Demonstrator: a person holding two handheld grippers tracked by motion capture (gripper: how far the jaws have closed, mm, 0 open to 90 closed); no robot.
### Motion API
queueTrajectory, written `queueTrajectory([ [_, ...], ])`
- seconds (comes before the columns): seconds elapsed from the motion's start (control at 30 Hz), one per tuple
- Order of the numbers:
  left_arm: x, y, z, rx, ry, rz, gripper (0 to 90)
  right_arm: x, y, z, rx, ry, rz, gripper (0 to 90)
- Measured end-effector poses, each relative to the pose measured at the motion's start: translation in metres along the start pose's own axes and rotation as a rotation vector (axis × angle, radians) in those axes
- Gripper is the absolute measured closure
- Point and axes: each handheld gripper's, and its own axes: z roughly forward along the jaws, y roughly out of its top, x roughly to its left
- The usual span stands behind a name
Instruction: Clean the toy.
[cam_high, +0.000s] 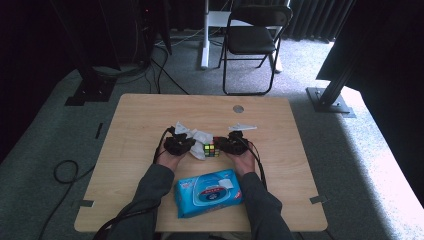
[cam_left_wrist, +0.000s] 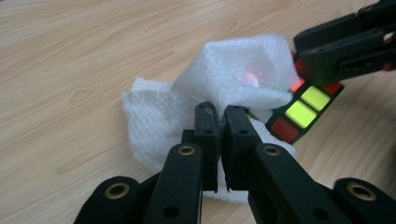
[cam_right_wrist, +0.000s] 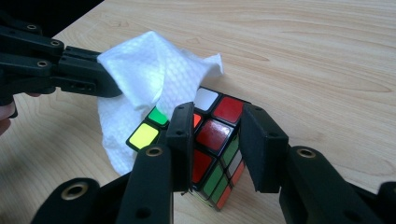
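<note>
On the wooden bench (cam_high: 135, 130), the left tool (cam_high: 181, 144) is seen with its jaws pressed together on a white wet wipe (cam_left_wrist: 233, 84), a fold of which is pinched between the pads in the left gripper view. The wipe is draped over the near corner of a Rubik's cube (cam_high: 211, 149), which stands on the bench between the two tools at the middle of the high view. To the right, the cube is clamped by the right tool (cam_high: 231, 145), its two black jaws closed against opposite faces in the right gripper view (cam_right_wrist: 219, 140). Nearer the person, a blue pack of wet wipes (cam_high: 209, 192) lies flat between the forearms. A small white scrap (cam_high: 243, 127) lies just beyond the right tool.
</note>
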Motion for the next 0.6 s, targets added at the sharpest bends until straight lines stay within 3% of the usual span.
queueTrajectory([
  [0.43, -0.008, 0.009, 0.011, -0.053, -0.035, -0.034, 85.6, -0.001, 0.0, 0.0, 0.0, 0.008, 0.015, 66.9],
  [0.6, -0.013, 0.009, 0.018, -0.05, -0.042, -0.033, 86.4, 0.0, 0.0, 0.0, 0.001, 0.008, 0.014, 68.0],
])
